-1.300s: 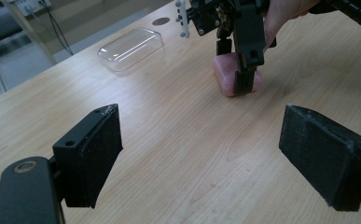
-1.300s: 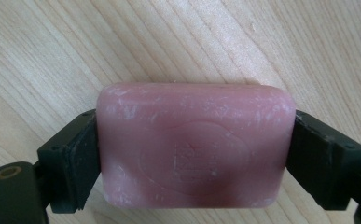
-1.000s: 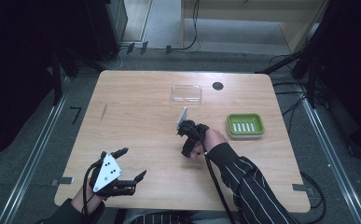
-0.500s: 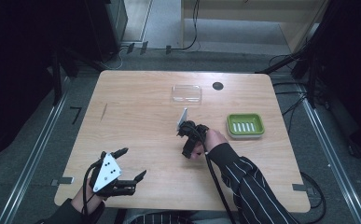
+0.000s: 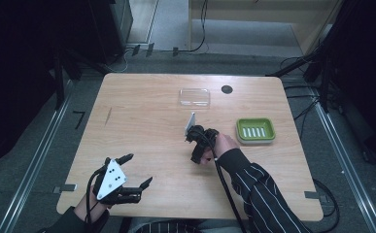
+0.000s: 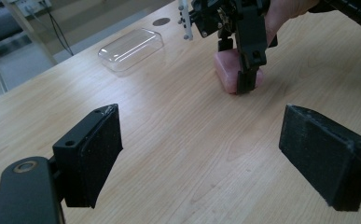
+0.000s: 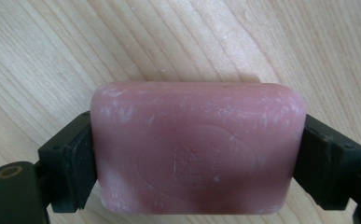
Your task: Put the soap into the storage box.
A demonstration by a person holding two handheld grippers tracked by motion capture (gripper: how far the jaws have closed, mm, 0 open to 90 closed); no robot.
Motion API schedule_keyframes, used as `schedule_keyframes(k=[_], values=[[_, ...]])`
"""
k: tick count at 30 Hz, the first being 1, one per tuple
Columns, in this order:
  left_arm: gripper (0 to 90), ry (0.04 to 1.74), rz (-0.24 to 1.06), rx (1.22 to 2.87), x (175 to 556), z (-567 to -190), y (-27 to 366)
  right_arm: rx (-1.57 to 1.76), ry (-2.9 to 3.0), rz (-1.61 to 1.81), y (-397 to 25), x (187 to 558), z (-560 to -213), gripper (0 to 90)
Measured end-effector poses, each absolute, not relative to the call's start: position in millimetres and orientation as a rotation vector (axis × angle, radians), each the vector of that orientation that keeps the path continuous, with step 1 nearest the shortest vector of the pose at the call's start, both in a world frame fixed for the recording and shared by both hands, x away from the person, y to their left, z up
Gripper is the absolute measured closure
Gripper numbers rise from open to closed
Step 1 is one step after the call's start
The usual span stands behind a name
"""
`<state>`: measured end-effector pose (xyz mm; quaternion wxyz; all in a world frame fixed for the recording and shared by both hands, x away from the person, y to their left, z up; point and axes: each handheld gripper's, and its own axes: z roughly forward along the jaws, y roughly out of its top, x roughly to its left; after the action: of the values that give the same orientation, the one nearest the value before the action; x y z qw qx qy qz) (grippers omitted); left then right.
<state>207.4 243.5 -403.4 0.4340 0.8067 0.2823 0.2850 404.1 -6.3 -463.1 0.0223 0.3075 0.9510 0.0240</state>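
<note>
A pale wooden counter (image 5: pixel 142 121) with rounded corners stands on a grey floor (image 5: pixel 25 160), dark equipment and cables crowding its far side. Mid-counter, the right hand-held gripper (image 5: pixel 196 156) clamps a pink rectangular soap bar (image 7: pixel 197 147) by its two ends, low against the wood. A clear plastic lid (image 5: pixel 194 96) lies beyond, a green ribbed soap dish (image 5: pixel 255 130) nearby. The left hand-held gripper (image 5: pixel 138 170) rests wide apart, empty, at the near edge.

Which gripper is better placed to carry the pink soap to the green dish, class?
Right. The right gripper already clamps the soap, and the green dish lies just beside it. The left gripper sits open, far off.
</note>
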Motion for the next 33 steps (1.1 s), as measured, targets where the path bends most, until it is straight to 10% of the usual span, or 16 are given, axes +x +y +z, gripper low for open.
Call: schedule_keyframes(k=[33], values=[[14.0,0.703,0.711,2.004,207.4,-403.5,243.7,1.052,2.870,0.113,-42.4,410.0,-441.6,13.6]])
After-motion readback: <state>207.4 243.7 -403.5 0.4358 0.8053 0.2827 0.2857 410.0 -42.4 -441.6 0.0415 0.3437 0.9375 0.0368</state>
